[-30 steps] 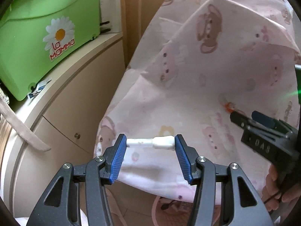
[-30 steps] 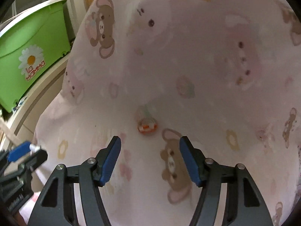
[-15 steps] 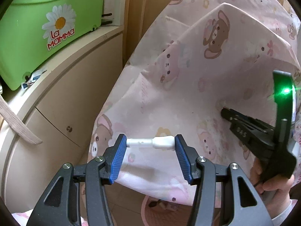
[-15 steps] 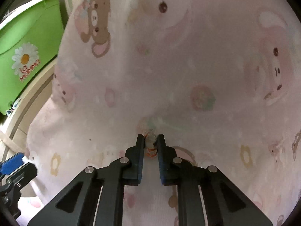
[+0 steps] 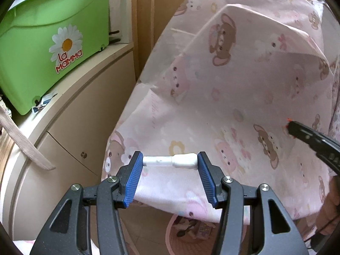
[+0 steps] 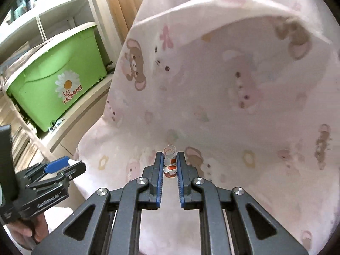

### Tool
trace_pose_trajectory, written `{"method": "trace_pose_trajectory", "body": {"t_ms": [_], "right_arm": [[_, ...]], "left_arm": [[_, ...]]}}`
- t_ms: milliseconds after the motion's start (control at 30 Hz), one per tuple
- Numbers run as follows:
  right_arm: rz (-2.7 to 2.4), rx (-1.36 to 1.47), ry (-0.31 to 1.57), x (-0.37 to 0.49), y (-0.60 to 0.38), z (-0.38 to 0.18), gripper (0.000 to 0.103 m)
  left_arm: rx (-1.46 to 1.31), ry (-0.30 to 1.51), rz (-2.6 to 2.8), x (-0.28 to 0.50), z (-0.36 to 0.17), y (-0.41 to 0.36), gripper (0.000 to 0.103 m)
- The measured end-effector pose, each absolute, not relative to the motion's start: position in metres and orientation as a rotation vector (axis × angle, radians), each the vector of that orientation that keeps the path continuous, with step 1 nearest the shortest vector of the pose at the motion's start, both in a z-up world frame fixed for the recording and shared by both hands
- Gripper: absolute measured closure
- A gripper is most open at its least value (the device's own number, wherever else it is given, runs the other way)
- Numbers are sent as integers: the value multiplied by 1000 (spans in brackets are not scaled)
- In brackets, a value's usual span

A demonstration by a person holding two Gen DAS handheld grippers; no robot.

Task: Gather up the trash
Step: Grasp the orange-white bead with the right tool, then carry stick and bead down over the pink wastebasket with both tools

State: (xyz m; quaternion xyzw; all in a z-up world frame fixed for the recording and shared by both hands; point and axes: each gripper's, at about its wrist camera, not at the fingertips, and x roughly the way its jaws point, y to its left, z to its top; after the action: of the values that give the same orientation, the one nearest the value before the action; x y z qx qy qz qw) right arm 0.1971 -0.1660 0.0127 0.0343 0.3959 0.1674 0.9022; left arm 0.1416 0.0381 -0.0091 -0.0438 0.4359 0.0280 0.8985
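Orange wrapper (image 6: pixel 170 165) pinched in R gripper (image 6: pixel 170 159), L gripper (image 5: pixel 169 162) w/ white tube (image 5: pixel 170 161)

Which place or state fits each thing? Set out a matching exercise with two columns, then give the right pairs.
1. white tube
2. orange wrapper
3. green bin
4. pink basket

A. on the beige cabinet
B. on the floor under the sheet
C. clamped in the right gripper
D. held endwise across the left gripper

Pairs: 1-D, 2-C, 3-A, 4-B
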Motion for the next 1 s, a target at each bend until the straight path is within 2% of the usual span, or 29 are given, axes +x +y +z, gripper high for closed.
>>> {"method": "trace_pose_trajectory", "body": {"t_ms": [267, 533, 733, 1000], "right_arm": [[322, 62, 788, 110, -205, 57, 90], [350, 86, 755, 38, -215, 76, 89], [354, 5, 740, 12, -198, 56, 89], [342, -23, 814, 16, -187, 16, 89]], "left_arm": [[-46, 882, -36, 102, 21, 5, 52], [-41, 807, -74, 59, 51, -8, 52], [-84, 833, -81, 51, 19, -5, 52], [-51, 888, -90, 46, -2, -10, 52]]}}
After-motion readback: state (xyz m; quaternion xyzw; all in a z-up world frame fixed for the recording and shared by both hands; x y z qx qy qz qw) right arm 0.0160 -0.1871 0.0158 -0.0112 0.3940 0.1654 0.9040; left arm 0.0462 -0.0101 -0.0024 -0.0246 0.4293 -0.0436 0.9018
